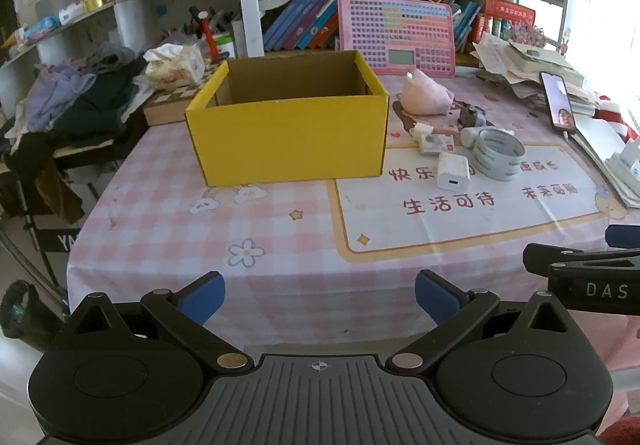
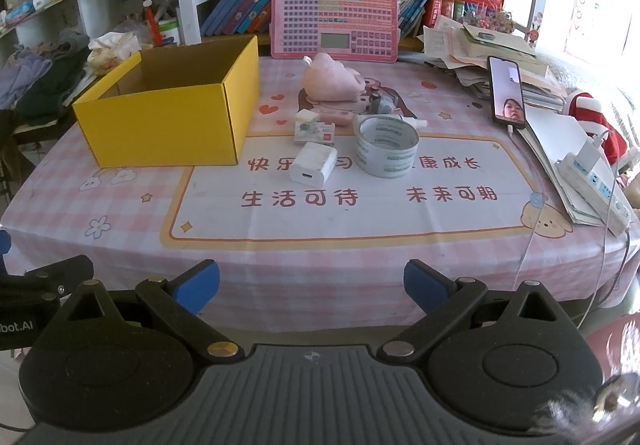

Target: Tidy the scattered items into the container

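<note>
Yellow box [image 2: 168, 113] sits empty; charger [image 2: 313, 165], tape roll [image 2: 387, 149] and pink toy [image 2: 332, 83] await on the desk [image 2: 360, 257], both grippers' jaws wide, holding nothing.

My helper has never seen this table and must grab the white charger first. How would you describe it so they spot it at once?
Start at the yellow box on the pink checked tablecloth. Beside it lies a small cluster of items; the white charger is at the cluster's front edge, left of the tape roll. It is the plain white cube with one small port facing forward.
</note>
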A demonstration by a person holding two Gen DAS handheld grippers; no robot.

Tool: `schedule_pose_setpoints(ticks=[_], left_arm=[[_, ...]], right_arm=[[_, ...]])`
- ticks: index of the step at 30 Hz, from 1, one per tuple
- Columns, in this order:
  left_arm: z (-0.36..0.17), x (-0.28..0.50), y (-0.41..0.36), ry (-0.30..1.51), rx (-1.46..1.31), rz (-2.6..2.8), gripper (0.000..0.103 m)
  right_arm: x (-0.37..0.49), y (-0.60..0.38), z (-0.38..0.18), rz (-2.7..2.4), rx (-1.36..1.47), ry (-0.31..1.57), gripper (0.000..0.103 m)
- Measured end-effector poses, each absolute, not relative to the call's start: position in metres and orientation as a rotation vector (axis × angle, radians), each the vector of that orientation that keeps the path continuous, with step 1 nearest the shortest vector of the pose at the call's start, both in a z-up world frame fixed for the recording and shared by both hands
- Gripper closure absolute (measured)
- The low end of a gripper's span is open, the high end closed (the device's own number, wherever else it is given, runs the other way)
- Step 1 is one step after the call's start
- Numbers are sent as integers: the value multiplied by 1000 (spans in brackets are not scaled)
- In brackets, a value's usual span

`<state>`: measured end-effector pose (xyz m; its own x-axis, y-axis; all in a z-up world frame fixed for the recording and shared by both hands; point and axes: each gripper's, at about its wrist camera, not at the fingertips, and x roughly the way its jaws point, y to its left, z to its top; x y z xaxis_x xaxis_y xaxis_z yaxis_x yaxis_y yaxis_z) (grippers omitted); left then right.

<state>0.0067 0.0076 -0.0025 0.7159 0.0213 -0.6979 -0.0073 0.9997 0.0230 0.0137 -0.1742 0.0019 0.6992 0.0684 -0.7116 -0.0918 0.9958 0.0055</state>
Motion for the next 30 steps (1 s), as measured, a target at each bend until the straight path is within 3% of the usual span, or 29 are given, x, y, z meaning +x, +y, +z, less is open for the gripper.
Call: schedule_pose_setpoints(ticks=[30], left_arm=[[-5, 9, 9, 792, 29, 30, 1]], right_arm=[[16, -172, 0, 88, -33, 804, 3]])
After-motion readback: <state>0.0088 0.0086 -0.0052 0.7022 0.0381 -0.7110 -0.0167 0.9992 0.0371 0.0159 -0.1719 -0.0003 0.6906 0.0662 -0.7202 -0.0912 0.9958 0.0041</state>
